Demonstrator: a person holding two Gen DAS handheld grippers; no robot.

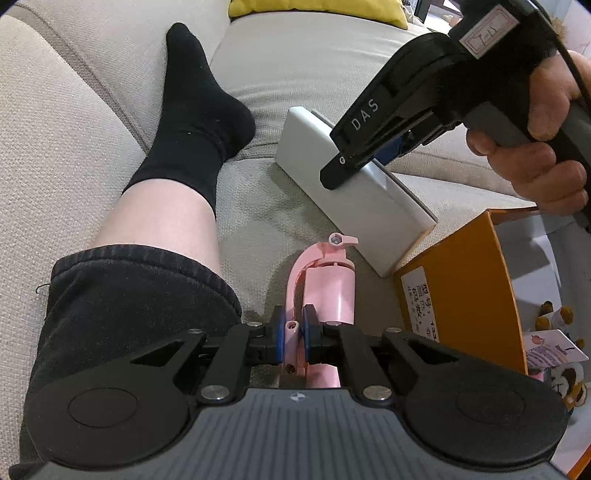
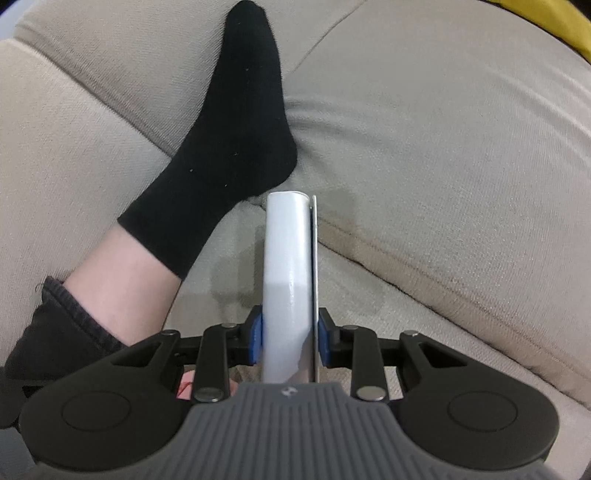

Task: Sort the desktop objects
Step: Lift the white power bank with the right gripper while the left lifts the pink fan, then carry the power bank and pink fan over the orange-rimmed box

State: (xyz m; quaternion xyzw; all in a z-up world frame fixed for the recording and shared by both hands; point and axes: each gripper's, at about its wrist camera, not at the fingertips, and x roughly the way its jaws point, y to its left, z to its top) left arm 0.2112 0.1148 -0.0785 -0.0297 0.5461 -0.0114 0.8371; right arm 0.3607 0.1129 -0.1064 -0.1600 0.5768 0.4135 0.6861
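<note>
My left gripper (image 1: 293, 338) is shut on a pink plastic tool (image 1: 327, 284), held above the beige sofa. My right gripper (image 2: 290, 341) is shut on a flat white box (image 2: 290, 273), gripped by its thin edges and held edge-up over the sofa seat. In the left wrist view the same white box (image 1: 343, 192) shows tilted, with the right gripper (image 1: 369, 155) and the hand holding it above it at the right.
A leg in a black sock (image 1: 199, 110) lies across the sofa cushions (image 1: 55, 147); it also shows in the right wrist view (image 2: 229, 140). An orange cardboard box (image 1: 465, 291) stands at the right with small toys (image 1: 561, 369) beside it. A yellow cushion (image 1: 317, 11) lies at the back.
</note>
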